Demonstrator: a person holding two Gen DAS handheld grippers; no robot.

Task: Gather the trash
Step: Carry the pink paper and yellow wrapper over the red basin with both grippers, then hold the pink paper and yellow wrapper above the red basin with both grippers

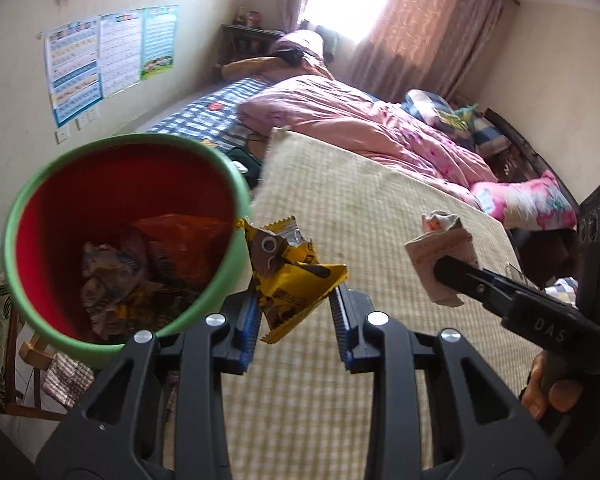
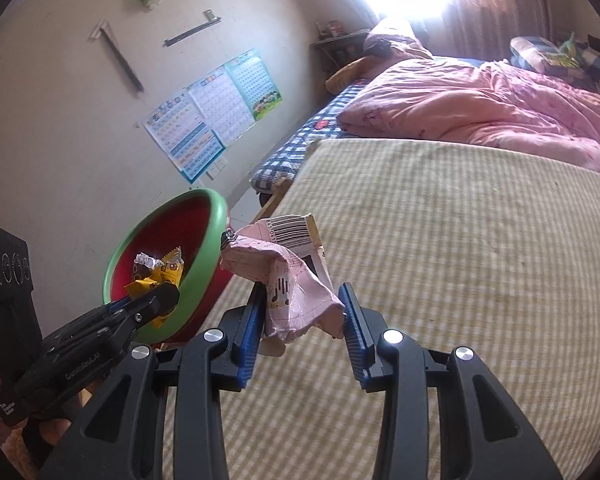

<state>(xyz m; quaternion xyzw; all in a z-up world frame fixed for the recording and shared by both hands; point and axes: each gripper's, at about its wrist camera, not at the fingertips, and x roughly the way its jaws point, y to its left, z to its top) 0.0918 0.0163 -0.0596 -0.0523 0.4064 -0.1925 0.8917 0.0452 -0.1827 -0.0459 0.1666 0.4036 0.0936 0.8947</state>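
Beside the left edge of the bed, a bin (image 1: 120, 240) with a green rim and red inside stands with its mouth open, already holding crumpled wrappers (image 1: 116, 280) at the bottom. The left gripper (image 1: 296, 320) is clamped on a yellow snack wrapper (image 1: 292, 280), which hangs just beside the bin's near rim, its upper corner almost touching the green lip in the left wrist view. The right gripper (image 2: 304, 320) has its blue pads (image 2: 252, 328) pressed into a crumpled pink wrapper (image 2: 296, 280) with a barcode on top, held above the yellow checked mat (image 2: 440, 260) and a little to the right of the bin. Both wrappers are off the bed surface. Between the two grippers lies bare mat, and the mat spreads wide and flat to the right and ahead. Farther back a pink quilt (image 1: 360, 120) is bunched across the bed, and a blue checked sheet (image 2: 296, 144) runs along the wall side, where posters (image 1: 100, 56) hang.
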